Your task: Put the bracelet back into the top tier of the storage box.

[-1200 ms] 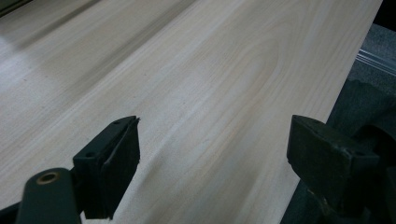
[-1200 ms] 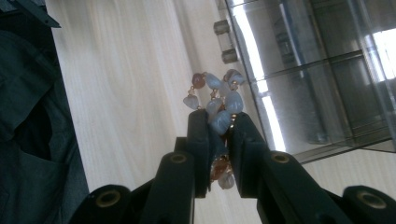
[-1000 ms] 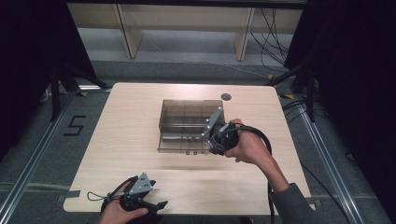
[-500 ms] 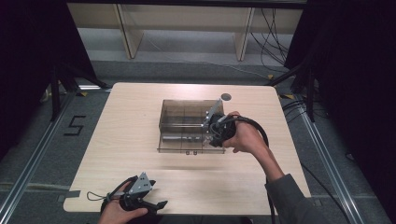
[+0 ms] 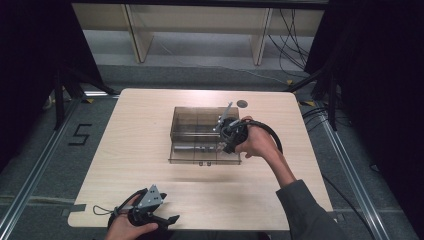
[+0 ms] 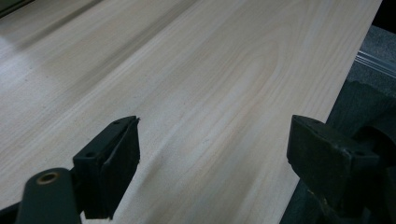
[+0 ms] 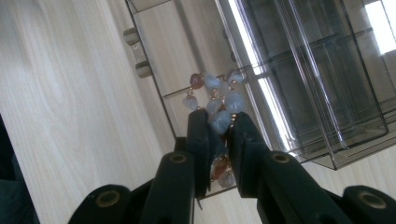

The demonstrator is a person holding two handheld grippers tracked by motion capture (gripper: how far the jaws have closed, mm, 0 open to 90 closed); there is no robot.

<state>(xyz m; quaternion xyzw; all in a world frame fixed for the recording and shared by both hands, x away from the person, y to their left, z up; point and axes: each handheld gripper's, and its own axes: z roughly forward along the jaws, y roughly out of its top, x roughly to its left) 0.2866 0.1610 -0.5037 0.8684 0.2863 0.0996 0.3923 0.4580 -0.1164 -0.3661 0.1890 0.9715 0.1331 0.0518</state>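
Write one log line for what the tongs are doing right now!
right tongs: shut on pale-blue and brown beaded bracelet | over clear plastic compartment box | left tongs: open, idle over light wooden table

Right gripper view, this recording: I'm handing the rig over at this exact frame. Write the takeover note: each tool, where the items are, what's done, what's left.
Right tool: shut on a beaded bracelet of pale blue and reddish beads, held over the clear compartment box at its right side.
Left tool: open, holding nothing, low over the bare wooden table at its near left edge.
Done: bracelet gripped and brought to the box.
Left: probably lower it into a compartment and release. Which compartment sits under it I cannot tell. The box's near section holds dark items too small to identify.
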